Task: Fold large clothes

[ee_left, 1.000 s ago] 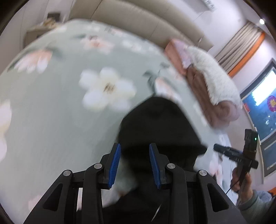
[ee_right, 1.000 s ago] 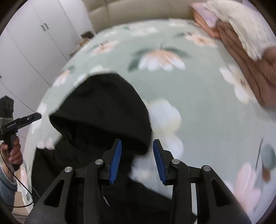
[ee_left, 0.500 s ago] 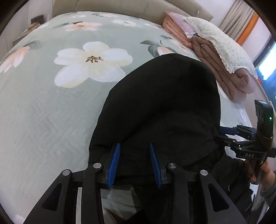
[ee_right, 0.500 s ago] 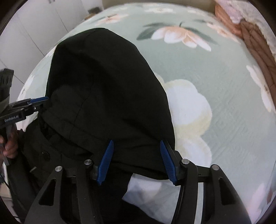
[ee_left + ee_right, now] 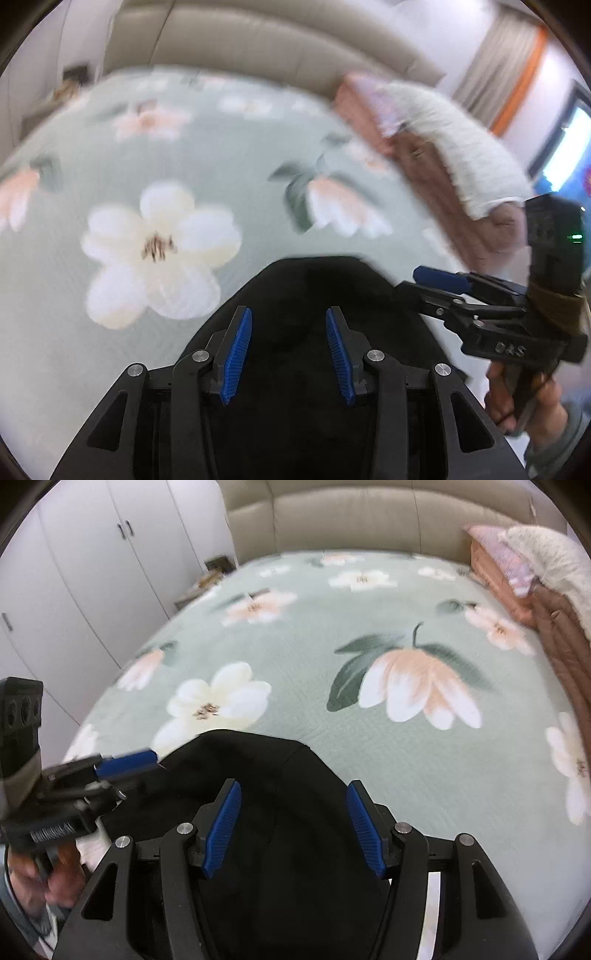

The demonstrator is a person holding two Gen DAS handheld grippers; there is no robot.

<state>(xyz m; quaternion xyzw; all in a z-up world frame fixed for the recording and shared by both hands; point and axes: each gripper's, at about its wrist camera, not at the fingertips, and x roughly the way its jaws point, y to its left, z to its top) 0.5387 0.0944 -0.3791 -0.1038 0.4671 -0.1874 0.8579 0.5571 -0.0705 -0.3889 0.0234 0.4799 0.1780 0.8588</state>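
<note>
My left camera view is motion-blurred. The black garment [image 5: 280, 812] runs off the bottom edge behind my tongs, so whether cloth touches the pads is unclear.

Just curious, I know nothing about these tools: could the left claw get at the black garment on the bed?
Probably yes: the left claw hangs over the black garment while opening, nothing between.

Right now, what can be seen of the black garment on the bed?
The black garment is dark, soft, matte cloth with a rounded, hood-like top edge and a faint seam. It lies on the green floral bedspread, at its near edge. The left gripper, jaws opening, and the right gripper, jaws apart, hang over it, pads not pressing the cloth. Its lower part is hidden behind the grippers.
</note>
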